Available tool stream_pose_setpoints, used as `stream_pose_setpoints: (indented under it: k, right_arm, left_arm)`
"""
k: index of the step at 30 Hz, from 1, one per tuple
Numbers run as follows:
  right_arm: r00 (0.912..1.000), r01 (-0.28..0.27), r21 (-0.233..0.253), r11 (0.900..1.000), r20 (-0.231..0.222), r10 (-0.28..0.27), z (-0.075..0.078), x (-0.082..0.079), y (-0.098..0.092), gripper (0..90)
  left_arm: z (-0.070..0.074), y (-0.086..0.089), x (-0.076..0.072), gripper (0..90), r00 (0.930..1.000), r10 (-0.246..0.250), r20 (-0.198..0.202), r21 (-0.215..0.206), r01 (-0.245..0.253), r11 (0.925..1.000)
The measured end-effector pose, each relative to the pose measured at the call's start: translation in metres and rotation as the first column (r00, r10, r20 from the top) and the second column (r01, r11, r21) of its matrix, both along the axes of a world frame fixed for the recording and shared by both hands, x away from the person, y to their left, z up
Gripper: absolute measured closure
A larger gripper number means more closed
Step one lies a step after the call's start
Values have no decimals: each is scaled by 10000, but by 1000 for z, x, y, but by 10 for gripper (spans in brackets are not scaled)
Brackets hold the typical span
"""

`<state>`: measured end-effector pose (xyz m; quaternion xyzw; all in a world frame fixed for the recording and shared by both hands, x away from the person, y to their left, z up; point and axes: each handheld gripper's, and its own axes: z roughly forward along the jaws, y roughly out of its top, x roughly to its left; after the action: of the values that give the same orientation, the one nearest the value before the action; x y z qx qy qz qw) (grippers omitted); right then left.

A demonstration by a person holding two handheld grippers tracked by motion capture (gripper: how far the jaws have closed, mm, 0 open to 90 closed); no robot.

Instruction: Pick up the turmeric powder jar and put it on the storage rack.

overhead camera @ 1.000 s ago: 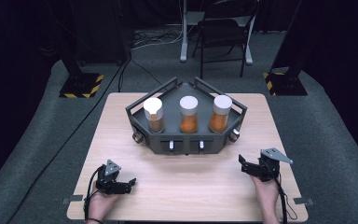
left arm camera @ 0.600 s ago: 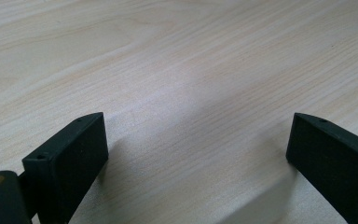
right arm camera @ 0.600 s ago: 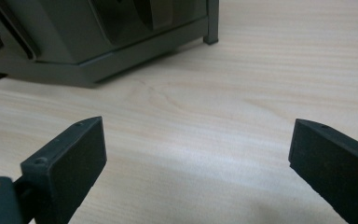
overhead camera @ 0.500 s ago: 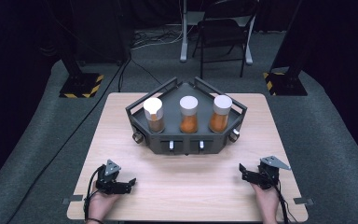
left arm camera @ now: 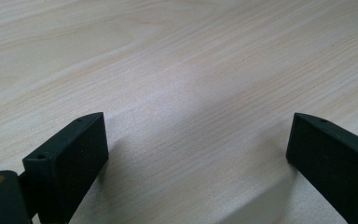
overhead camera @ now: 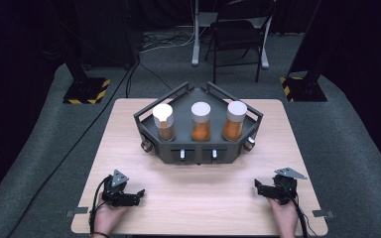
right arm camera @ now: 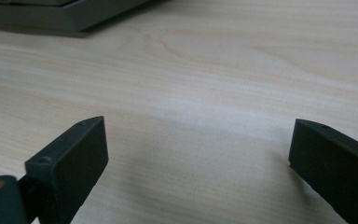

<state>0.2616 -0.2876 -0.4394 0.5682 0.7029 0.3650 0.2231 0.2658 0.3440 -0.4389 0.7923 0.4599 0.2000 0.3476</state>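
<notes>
Centrally, toward the table's [overhead camera: 129, 124] far edge, my rack [overhead camera: 198, 148] carries three jars [overhead camera: 201, 122]. Left gripper [overhead camera: 138, 197], near the front-left corner, jaws spread, empty; right gripper [overhead camera: 257, 186], near the front-right corner, likewise released.

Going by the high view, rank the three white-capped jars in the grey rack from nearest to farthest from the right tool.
From the right tool, at the table's near right corner:
1. Right jar, at the rack's right end.
2. Middle jar, at the rack's centre.
3. Left jar, at the rack's left end, farthest away.
</notes>
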Motion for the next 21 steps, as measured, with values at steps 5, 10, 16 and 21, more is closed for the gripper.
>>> stream_pose_setpoints:
  k: [5, 10, 16, 21]
  right_arm:
    - [10000, -39, -206, 9998, -93, 37, 1, -1, 4, 43]
    - [9998, -80, -1097, 9939, -206, 58, 5, -1, 19, 29]
    - [9998, -76, -1170, 9931, -205, 52, 4, -1, 21, 27]
    - [9997, 41, -1212, 9926, -250, -72, 5, 0, 23, 0]
  left_arm:
    - [0, 0, 0, 54, 10000, 1, -3, 0, -1, 10000]
    - [0, 0, 0, 54, 10000, 28, -2, 5, -28, 10000]
    - [0, 0, 0, 54, 10000, 29, -7, -3, -29, 10000]
    - [0, 0, 0, 54, 10000, 27, -8, 1, -27, 10000]
